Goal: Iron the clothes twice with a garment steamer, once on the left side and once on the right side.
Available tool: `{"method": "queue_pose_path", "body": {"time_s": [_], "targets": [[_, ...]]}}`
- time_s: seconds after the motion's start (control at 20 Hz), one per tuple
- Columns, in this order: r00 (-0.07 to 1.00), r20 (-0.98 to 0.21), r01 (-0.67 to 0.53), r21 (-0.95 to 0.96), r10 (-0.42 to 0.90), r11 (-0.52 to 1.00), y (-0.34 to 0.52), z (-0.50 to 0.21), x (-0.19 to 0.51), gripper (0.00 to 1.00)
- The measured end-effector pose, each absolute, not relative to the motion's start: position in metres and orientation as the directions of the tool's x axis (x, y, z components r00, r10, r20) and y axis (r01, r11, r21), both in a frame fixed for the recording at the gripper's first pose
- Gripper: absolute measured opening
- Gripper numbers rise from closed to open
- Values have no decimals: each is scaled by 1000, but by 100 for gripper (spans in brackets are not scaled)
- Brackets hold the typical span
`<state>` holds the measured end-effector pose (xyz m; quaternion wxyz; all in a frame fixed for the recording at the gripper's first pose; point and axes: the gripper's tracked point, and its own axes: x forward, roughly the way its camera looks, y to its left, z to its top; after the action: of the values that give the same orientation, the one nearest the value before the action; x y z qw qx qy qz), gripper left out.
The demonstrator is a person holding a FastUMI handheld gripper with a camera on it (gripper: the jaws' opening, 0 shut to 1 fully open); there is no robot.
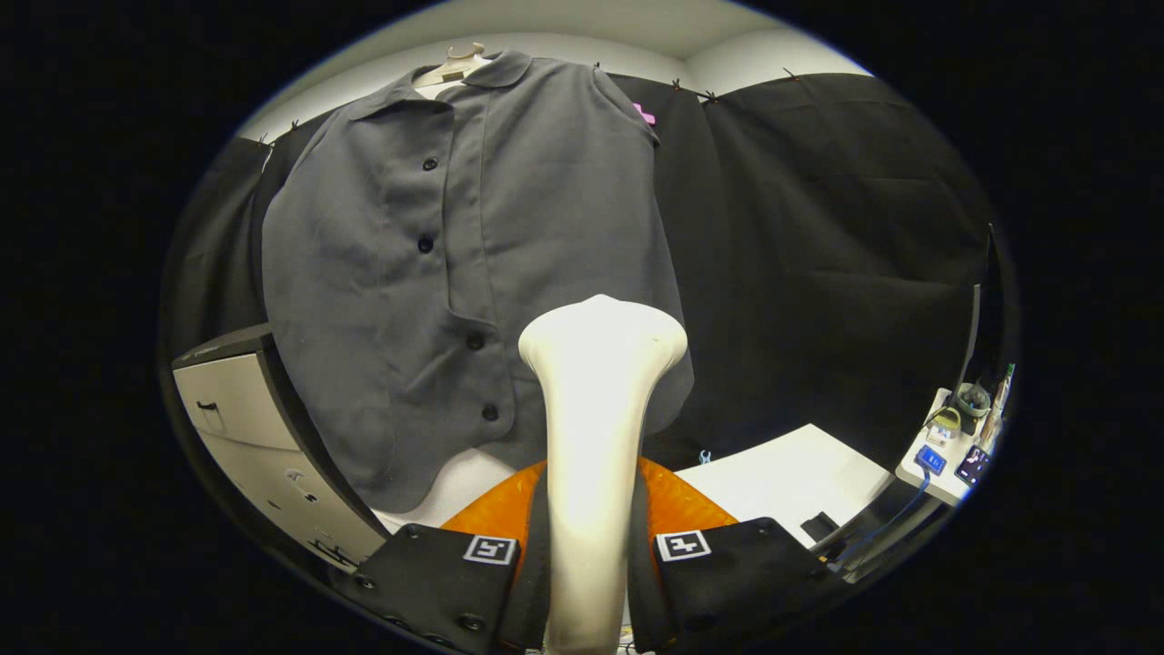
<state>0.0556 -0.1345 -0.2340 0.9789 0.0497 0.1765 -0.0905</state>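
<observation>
Cream plastic fills the gap between the fingers: the gripper (588,555) is clamped on the handle of the garment steamer (596,437), both fingers pressing its sides. The steamer's long axis runs straight forward from the fingers and ends in a flared head. That head sits low against the grey shirt (473,273), which hangs just beyond it on a hanger (455,64); whether the head touches the cloth I cannot tell. Relative to the shirt's button placket, the head lies to one side, near the hem, on the panel away from the pale cabinet (245,428). The coming stroke likely turns on this: the shirt's length runs upward from the head, so the pass should follow that panel toward the collar.
</observation>
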Motion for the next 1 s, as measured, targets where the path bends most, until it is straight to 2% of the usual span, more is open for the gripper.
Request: {"method": "queue_pose_path", "body": {"time_s": [0.45, 1.0], "targets": [[893, -424, 186, 35, -155, 982, -126, -273, 40, 42], [953, -276, 150, 66, -126, 987, -95, -179, 29, 42]]}}
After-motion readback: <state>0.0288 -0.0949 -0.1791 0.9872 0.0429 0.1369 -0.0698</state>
